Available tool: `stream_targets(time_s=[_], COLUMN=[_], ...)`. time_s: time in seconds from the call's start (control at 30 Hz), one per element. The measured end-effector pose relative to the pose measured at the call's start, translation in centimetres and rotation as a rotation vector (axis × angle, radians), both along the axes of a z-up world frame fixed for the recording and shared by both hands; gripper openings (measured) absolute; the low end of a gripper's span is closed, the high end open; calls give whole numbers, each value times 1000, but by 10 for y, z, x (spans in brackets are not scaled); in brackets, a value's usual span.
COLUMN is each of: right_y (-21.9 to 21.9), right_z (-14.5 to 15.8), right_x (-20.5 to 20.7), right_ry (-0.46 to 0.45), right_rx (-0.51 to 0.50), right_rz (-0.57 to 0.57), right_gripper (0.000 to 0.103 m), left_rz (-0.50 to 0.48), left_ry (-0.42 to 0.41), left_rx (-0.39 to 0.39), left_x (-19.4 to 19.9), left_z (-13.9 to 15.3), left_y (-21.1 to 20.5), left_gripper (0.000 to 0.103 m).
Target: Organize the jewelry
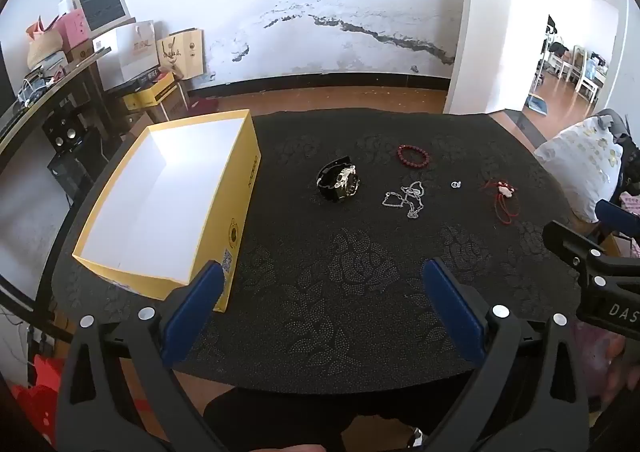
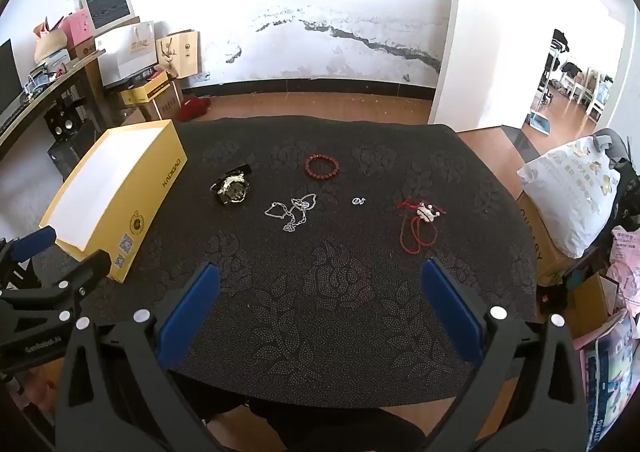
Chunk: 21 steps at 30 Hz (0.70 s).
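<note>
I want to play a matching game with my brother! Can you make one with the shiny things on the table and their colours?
Things:
1. bead bracelet
2. chain necklace
3. watch
4. box

Colours:
A. silver
B. yellow outside, white inside
C. dark red
D. black and gold

Pairs: 1-C, 2-A, 3-D, 4-B

Black-clothed table: box, scattered jewelry.
</note>
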State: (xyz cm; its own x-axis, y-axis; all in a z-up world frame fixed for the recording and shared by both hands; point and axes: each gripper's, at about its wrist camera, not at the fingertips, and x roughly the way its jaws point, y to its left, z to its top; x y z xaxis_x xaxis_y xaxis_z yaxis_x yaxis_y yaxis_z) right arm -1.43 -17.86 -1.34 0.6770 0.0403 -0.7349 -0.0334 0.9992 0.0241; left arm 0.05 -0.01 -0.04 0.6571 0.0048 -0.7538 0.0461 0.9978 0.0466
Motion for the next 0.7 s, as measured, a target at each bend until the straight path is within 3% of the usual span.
stream_targets(time_s=[0.7], right_y=[4], right_z=[2], right_x=[-1], right_ry=[-6], right_rx=[-5], right_rz=[-2], right_gripper=[97], left_rz=[0], left_ry=[-6], left_rx=[8], left_x=[-2], left_z=[-1], left_y=[2], left_gripper=[97])
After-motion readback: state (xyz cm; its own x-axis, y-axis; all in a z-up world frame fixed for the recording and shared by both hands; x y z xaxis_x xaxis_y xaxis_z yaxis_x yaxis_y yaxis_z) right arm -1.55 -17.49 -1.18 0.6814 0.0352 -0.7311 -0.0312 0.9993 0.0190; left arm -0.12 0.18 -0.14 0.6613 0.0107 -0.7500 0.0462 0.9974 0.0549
